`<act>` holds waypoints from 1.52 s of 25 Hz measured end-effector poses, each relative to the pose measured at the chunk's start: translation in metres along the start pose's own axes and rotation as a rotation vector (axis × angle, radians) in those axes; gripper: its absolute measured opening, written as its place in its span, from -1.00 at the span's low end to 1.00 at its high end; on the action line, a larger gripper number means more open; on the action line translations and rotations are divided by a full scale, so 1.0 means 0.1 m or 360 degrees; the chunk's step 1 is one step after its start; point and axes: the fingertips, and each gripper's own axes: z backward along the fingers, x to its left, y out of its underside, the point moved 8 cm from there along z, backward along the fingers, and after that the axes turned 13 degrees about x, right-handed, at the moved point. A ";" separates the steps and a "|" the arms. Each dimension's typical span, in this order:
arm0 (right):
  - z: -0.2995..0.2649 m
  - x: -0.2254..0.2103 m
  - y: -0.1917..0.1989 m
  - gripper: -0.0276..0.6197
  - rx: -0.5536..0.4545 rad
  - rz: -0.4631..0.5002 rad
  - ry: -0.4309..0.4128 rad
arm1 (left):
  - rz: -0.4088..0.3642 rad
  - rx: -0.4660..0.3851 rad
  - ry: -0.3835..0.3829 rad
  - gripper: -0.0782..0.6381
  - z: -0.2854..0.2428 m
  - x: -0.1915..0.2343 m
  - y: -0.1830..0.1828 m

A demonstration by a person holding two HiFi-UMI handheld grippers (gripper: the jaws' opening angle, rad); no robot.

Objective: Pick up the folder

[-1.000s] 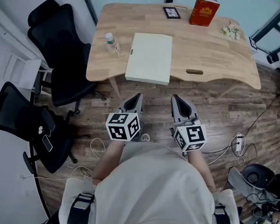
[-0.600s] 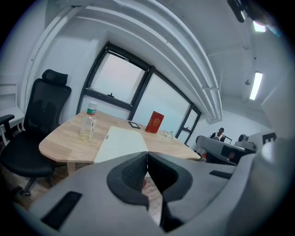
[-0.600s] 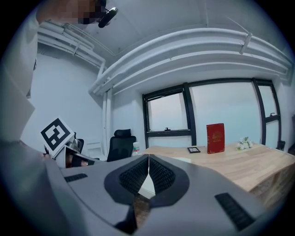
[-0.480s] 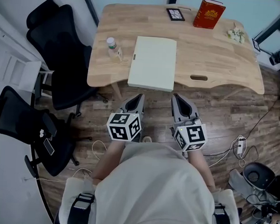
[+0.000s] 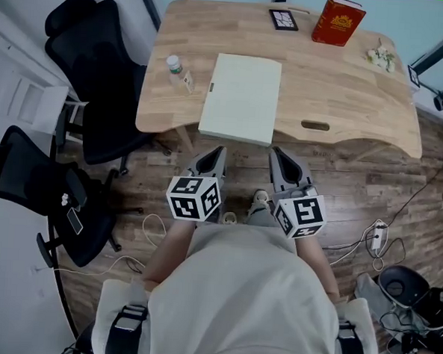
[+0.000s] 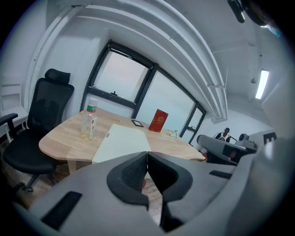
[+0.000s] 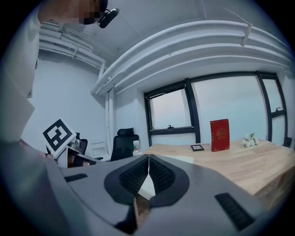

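1. Nearest, the left hand-held gripper point(image 5: 217, 151) and right hand-held gripper point(image 5: 277, 153) hang over the wooden floor point(image 5: 355, 188), jaws together on nothing.
2. Both have edged nearer the light wooden bench point(image 5: 346, 90) since a second ago, so I judge the reach barely begun.
3. The pale cream rectangular folder point(image 5: 241, 99) lies flat at the bench's near edge, untouched.
4. Toward the left edge, a clear plastic bottle point(image 5: 176, 69) holds a little pale liquid.

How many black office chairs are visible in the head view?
2. One chair beside the table's left edge; the second chair lower left, nearer the person. More may be hidden.
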 end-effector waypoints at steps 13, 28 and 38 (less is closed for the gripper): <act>-0.28 -0.57 -0.31 -0.86 0.0013 0.0137 -0.0227 | 0.0245 -0.0104 -0.0121 -0.72 -0.31 -0.13 -0.12; -0.62 -0.81 -0.43 -0.86 0.0050 0.0223 -0.0474 | 0.0613 -0.0143 -0.0199 -0.72 -0.57 -0.01 0.08; -0.71 -1.00 -0.40 -0.86 0.0074 0.0262 -0.0541 | 0.1046 -0.0264 0.0029 -0.72 -0.83 0.09 0.31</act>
